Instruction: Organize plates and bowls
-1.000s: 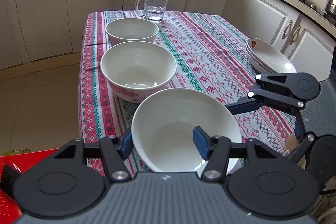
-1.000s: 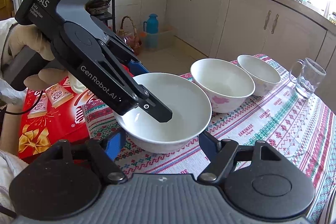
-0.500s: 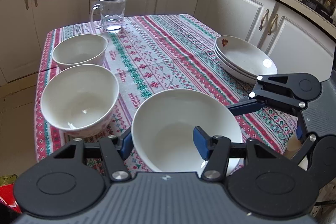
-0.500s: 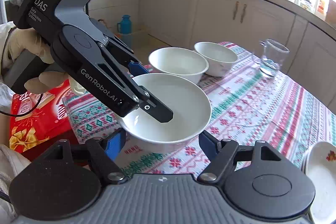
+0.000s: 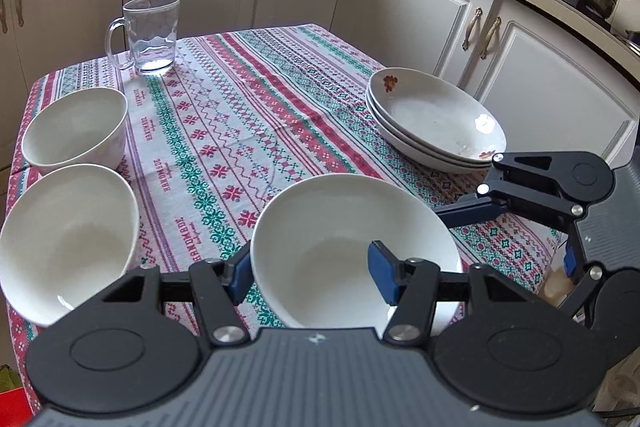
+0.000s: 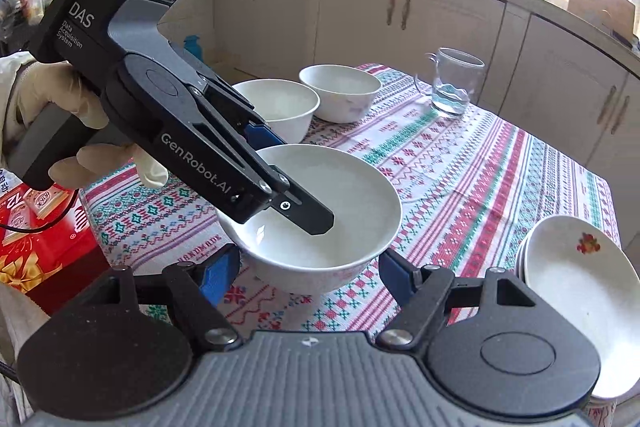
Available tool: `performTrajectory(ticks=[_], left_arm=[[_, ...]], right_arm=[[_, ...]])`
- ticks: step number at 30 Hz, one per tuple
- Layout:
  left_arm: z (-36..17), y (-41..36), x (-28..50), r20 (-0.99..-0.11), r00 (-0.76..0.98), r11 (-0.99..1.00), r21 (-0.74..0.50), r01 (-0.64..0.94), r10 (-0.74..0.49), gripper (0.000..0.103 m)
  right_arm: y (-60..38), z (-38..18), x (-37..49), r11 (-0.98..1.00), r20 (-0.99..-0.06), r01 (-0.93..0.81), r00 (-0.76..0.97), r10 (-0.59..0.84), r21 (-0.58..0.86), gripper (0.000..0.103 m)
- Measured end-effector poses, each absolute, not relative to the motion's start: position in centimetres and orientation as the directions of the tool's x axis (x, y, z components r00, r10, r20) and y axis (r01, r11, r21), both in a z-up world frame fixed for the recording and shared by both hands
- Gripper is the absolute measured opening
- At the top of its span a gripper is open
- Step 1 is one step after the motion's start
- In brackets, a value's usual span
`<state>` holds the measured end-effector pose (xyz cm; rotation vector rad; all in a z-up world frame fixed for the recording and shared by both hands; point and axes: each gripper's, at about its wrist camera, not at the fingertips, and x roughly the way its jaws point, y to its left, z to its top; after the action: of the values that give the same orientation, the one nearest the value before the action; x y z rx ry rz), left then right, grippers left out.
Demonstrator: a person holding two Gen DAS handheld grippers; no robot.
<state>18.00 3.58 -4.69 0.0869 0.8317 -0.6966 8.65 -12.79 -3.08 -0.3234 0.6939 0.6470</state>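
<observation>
The left tongs [image 5: 312,273] are clamped on the near rim of a white bowl [image 5: 344,251], one blue pad inside the bowl and the other against its outer wall. In the right wrist view the same bowl [image 6: 320,227] is lifted clear of the striped tablecloth [image 6: 460,179], with the left tongs [image 6: 304,203] reaching down over its rim from the upper left, held by a gloved hand [image 6: 80,131]. The right tongs [image 6: 308,273] stand apart on either side of the bowl's lower wall, just beside it; whether their pads [image 6: 218,273] press on it cannot be told, as they seem to sit slightly off the bowl. From the left wrist, one finger of the right tongs [image 5: 472,215] reaches toward the bowl's far right edge. Two more white bowls [image 5: 68,243] sit touching each other along the left edge of the surface [image 5: 248,107], with a glass mug [image 5: 150,35] beyond them near the far corner. A stack of shallow plates [image 5: 432,123] rests at the right edge of the surface, well apart from the bowls. A red box [image 6: 32,235] lies beside the surface, lower down.
</observation>
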Motion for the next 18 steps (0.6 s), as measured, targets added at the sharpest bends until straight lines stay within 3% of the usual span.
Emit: performTrajectory(ticks=[13,15,16,17,18], left_arm=[[-5.51,2.77,18.17,-0.709,0.459,0.773,-0.192,0.605,-0.536,0.059],[-5.51,2.83,18.11,-0.705,0.458,0.769,-0.195,0.609,-0.542,0.064],[-5.44,2.88,17.98,-0.699,0.462,0.766,-0.196,0.612,-0.547,0.072],[-5.32,2.92,17.82,-0.693,0.474,0.77,-0.187,0.61,-0.543,0.085],[-5.13,2.99,17.6,-0.686,0.495,0.778,-0.17,0.605,-0.534,0.091]], right_arm=[[-13.53,-3.81,8.73,0.773,-0.696,-0.633,0.578,0.427,-0.052,0.081],[-13.54,-3.8,8.73,0.773,-0.695,-0.632,0.577,0.428,-0.048,0.081],[-13.56,-3.83,8.79,0.772,-0.695,-0.634,0.574,0.433,-0.043,0.082],[-13.6,-3.77,8.67,0.769,-0.691,-0.638,0.571,0.444,-0.034,0.091],[-13.64,-3.65,8.56,0.769,-0.681,-0.638,0.578,0.45,-0.033,0.101]])
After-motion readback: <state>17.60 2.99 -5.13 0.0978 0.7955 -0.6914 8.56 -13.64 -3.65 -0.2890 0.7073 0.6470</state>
